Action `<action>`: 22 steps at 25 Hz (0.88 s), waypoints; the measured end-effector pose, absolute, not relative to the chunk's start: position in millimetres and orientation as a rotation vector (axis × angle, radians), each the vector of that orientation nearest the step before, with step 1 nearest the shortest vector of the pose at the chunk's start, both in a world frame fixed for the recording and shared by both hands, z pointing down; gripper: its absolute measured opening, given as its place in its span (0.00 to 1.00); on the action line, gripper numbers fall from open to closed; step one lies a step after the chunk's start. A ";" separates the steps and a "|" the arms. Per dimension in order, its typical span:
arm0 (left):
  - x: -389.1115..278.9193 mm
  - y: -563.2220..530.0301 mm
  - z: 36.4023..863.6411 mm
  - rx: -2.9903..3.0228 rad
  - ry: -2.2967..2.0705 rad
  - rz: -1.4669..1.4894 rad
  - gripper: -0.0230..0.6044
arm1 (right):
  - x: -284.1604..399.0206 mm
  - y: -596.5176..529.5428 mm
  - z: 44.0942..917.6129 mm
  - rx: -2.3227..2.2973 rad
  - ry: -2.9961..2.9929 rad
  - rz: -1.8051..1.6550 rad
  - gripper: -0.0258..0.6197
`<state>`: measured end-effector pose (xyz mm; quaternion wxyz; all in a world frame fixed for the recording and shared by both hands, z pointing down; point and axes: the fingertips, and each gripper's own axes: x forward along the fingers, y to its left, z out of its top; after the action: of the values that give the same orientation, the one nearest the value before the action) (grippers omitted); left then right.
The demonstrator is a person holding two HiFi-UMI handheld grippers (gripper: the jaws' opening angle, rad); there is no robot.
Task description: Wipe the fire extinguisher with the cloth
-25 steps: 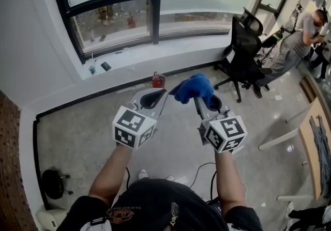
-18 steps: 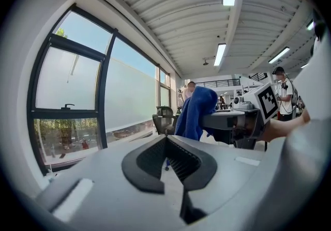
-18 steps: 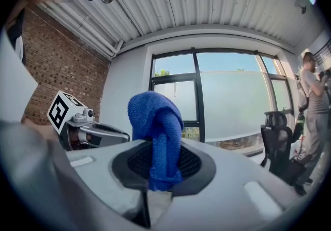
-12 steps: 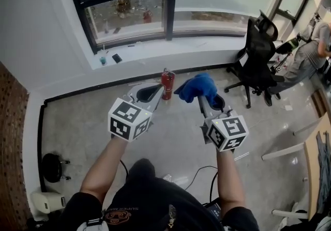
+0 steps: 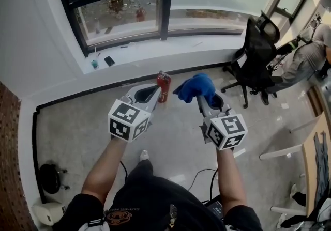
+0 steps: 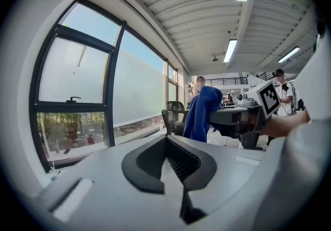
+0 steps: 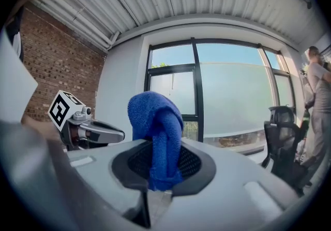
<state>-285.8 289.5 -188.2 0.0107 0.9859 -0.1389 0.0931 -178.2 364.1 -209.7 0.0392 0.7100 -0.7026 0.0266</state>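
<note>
Left gripper (image 5: 150,94): jaws fully together, with nothing between them. It is held out at about the same height as the right gripper.

Right gripper (image 5: 203,102): jaws partly apart and clamped on a blue cloth (image 5: 195,86). The cloth is bunched into a lump that stands above the jaw tips, with a short tail hanging down between the pads.

The red fire extinguisher (image 5: 163,86) stands upright on the floor against the base of the wall, beneath the window sill (image 5: 150,51). In the head view it appears between the two grippers. The left gripper's tip overlaps its lower left side in that picture, and whether they touch cannot be told. The cloth is to the right of the extinguisher and apart from it.

Surroundings:
- A dark phone (image 5: 109,61) and a small cup (image 5: 94,63) lie on the sill, to the left of the extinguisher.
- A black office chair (image 5: 256,51) stands to the right, well apart from the extinguisher.
- Another person (image 5: 310,51) is behind the chair at the right edge.
- A black stool (image 5: 50,178) sits near the brick wall (image 5: 9,173) at lower left.
- A cable (image 5: 199,173) trails across the floor by the operator's feet.
- A desk edge (image 5: 310,157) shows at far right.
</note>
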 end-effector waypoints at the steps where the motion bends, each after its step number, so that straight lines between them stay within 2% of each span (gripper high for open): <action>1: -281.1 278.5 -186.4 3.076 -0.422 0.288 0.05 | -174.1 354.1 -209.4 2.179 -2.139 0.080 0.14; 16: -232.1 141.9 -129.1 3.000 -0.300 0.363 0.05 | -140.4 218.1 -171.6 2.209 -2.002 0.194 0.14; 22: -193.2 106.5 -112.0 2.975 -0.331 0.422 0.05 | -95.4 177.3 -156.8 2.192 -2.020 0.228 0.14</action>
<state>-193.2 106.5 -112.0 0.0593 0.9824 -0.1094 0.1395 -95.4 177.3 -156.8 0.0761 0.7312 -0.6736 0.0761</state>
